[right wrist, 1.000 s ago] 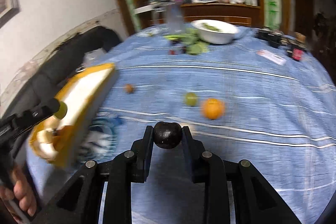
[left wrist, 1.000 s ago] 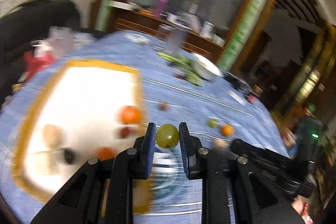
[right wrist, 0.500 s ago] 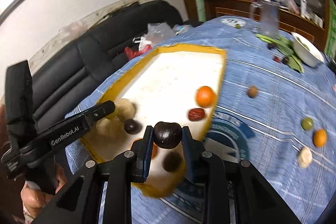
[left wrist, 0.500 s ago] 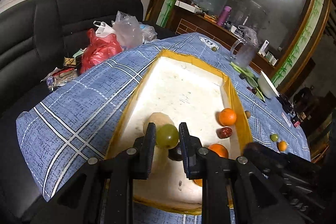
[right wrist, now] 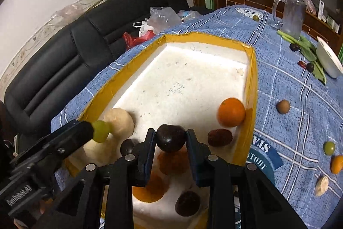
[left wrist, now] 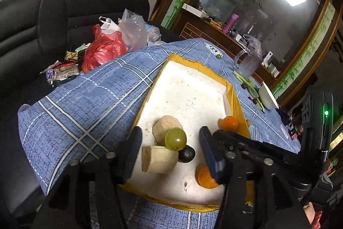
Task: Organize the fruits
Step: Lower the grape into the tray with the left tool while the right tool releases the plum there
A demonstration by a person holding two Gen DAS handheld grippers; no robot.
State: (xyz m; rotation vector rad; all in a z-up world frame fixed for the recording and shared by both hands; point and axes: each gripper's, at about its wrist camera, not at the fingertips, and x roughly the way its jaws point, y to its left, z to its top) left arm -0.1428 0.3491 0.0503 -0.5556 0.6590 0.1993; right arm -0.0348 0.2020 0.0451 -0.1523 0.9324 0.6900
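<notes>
Green grape [left wrist: 175, 139] is dropping from the released left claw [left wrist: 170, 143] into the foam tray [right wrist: 193, 44]. The right claw [right wrist: 170, 140] is grasping a dark plum [right wrist: 170, 137] above the tray; I judge it should release next. On the desk [right wrist: 289, 87] four loose fruits are waiting nearby.

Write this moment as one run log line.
left tool: open, green fruit over tray | right tool: shut on dark fruit, over tray
</notes>
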